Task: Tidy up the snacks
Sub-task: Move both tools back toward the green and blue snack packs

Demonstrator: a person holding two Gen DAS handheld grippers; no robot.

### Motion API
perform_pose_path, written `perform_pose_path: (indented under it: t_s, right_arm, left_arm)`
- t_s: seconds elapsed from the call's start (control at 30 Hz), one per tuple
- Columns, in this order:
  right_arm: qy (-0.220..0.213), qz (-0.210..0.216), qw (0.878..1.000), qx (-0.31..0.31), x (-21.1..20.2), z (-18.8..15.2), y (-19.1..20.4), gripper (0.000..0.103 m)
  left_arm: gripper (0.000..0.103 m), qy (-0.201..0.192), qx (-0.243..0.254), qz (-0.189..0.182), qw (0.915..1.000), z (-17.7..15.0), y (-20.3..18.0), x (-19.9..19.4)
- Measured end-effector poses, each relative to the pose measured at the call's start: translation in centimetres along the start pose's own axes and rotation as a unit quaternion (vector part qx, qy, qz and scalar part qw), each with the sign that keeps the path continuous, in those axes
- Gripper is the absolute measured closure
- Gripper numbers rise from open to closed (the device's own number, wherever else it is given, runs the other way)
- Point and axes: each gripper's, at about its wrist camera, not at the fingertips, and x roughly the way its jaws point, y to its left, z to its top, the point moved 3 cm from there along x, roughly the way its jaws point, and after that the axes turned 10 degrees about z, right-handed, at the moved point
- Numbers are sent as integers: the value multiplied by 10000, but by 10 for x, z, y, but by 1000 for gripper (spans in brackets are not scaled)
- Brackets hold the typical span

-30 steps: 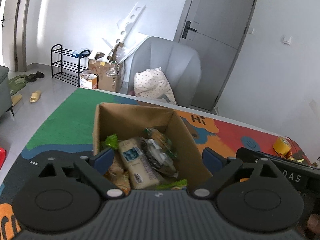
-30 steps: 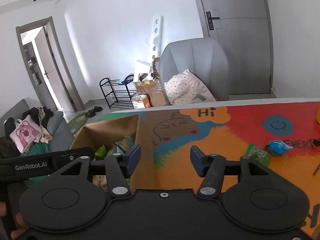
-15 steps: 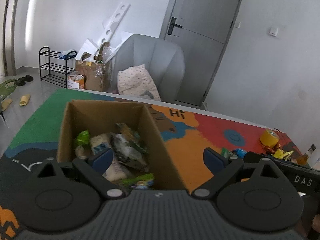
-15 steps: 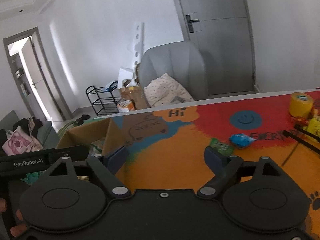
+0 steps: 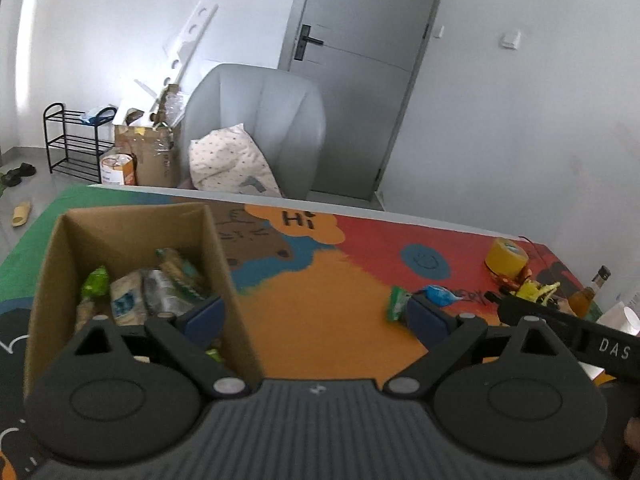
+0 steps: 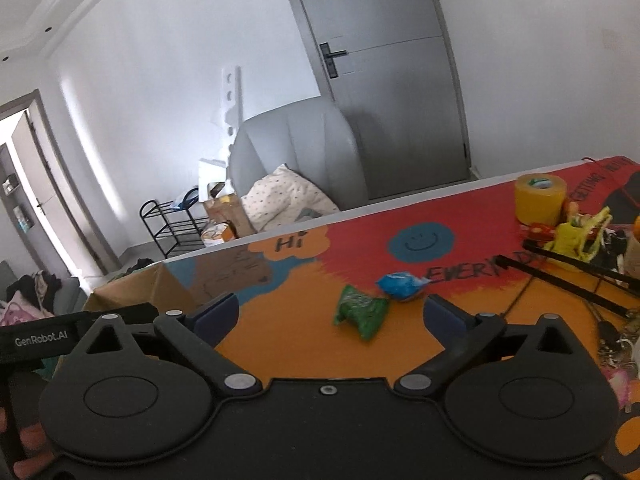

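An open cardboard box (image 5: 218, 264) stands at the left of the colourful table mat, with several snack packets (image 5: 160, 288) inside; its corner also shows in the right wrist view (image 6: 136, 292). A green snack packet (image 6: 360, 310) and a blue one (image 6: 400, 284) lie loose on the orange part of the mat; both also show in the left wrist view, green (image 5: 394, 302) and blue (image 5: 442, 294). My right gripper (image 6: 330, 314) is open and empty, just short of the green packet. My left gripper (image 5: 316, 316) is open and empty, its left finger over the box.
A yellow tape roll (image 6: 540, 196) stands at the far right of the mat, with yellow toys (image 6: 576, 232), black rods (image 6: 568, 276) and a bottle (image 5: 592, 290) near it. A grey armchair (image 5: 260, 120) with a pillow stands behind the table.
Both grippers have swung to the right, away from the box. The right gripper's jaws have opened wider and the green and blue packets now lie straight ahead of it.
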Motion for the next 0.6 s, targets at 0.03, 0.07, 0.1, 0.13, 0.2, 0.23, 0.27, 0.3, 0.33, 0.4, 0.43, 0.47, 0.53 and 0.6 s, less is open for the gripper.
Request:
perform_pose_path:
  t_s: [0.03,0.07,0.1,0.13,0.2,0.23,0.27,0.3,0.33,0.4,0.43,0.47,0.53,0.6]
  right_arm:
    - [-5,-15,10000,17,0,0,-4,2]
    - [-10,-33,10000,42,0,0,-8,2]
    - [-11,-44,10000,74,-1,0,-12,2]
    - [-14,-48,9999,101,-1,-1,-16,2]
    - [-21,-77,9999,128,-1,-1,-23,2]
    - [-24,-92,9999,136,-2,0,-26,2]
    - [-30,-112,9998,150,-1,0,-30,2]
    - [-33,-124,9998,165,-1,0,-32,2]
    - [-34,-133,9997,186,0,1,-36,2]
    - [-34,-154,9996,215,1,1,-41,2]
    - [-37,-156,9996,229,3,2,-44,3]
    - [-35,-155,9996,243,4,2,-47,4]
    - [-22,-160,9994,290,7,3,-54,6]
    - [-7,-152,9993,332,10,3,-60,8]
  left_arm:
    - [7,-1,12,-8,10000,0,-3,2]
    - [7,-5,18,-10,10000,0,-6,3]
    - [7,-7,18,-10,10000,0,-8,4]
    - [7,-6,17,-20,10000,0,-9,4]
    - [7,-5,25,-63,10000,1,-15,7]
    - [7,-2,50,-79,10000,1,-19,9]
    - [7,6,76,-92,9999,1,-23,11]
    - [7,17,94,-102,9999,1,-28,13]
    - [7,37,109,-115,9999,1,-32,16]
    - [7,71,135,-138,9998,1,-39,22]
    - [7,81,159,-144,9997,1,-44,25]
    - [7,85,182,-143,9997,1,-47,27]
    - [7,96,208,-138,9996,1,-53,33]
    - [7,137,197,-141,9996,1,-58,41]
